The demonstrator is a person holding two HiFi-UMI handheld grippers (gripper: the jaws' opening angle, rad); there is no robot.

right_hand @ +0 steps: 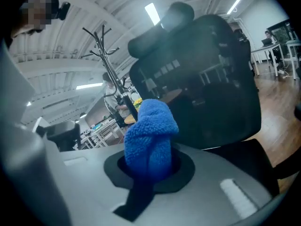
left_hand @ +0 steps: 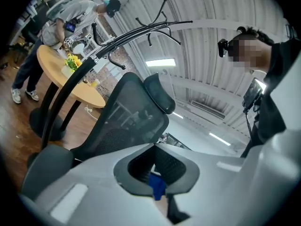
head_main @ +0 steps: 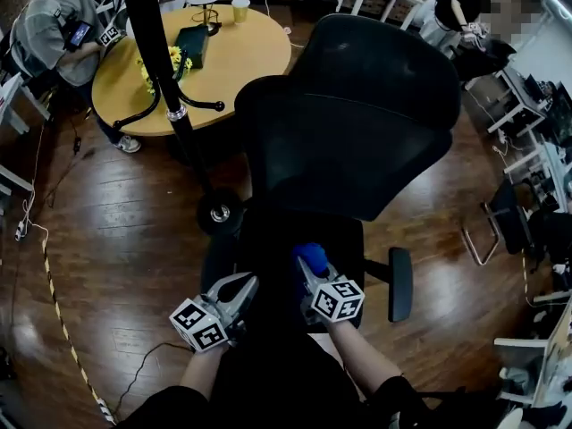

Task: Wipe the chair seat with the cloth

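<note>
A black office chair with a mesh back [head_main: 357, 123] faces me, its dark seat [head_main: 273, 239] just below my hands. My right gripper [head_main: 309, 264] hovers over the seat's front and is shut on a bunched blue cloth [head_main: 312, 256]. In the right gripper view the cloth [right_hand: 150, 131] sticks up between the jaws in front of the chair back [right_hand: 207, 84]. My left gripper [head_main: 245, 286] hangs beside it at the seat's front left with nothing in it. In the left gripper view that gripper [left_hand: 154, 147] has its jaw tips together, and the chair back [left_hand: 127, 117] rises behind it.
A coat stand pole [head_main: 159, 52] with a round base [head_main: 220, 211] stands left of the chair. Behind it is a round wooden table [head_main: 250, 52] with yellow flowers [head_main: 175, 59], and a person [head_main: 54, 34] sits there. Armrests [head_main: 399, 282] flank the seat. Desks [head_main: 536, 150] line the right side.
</note>
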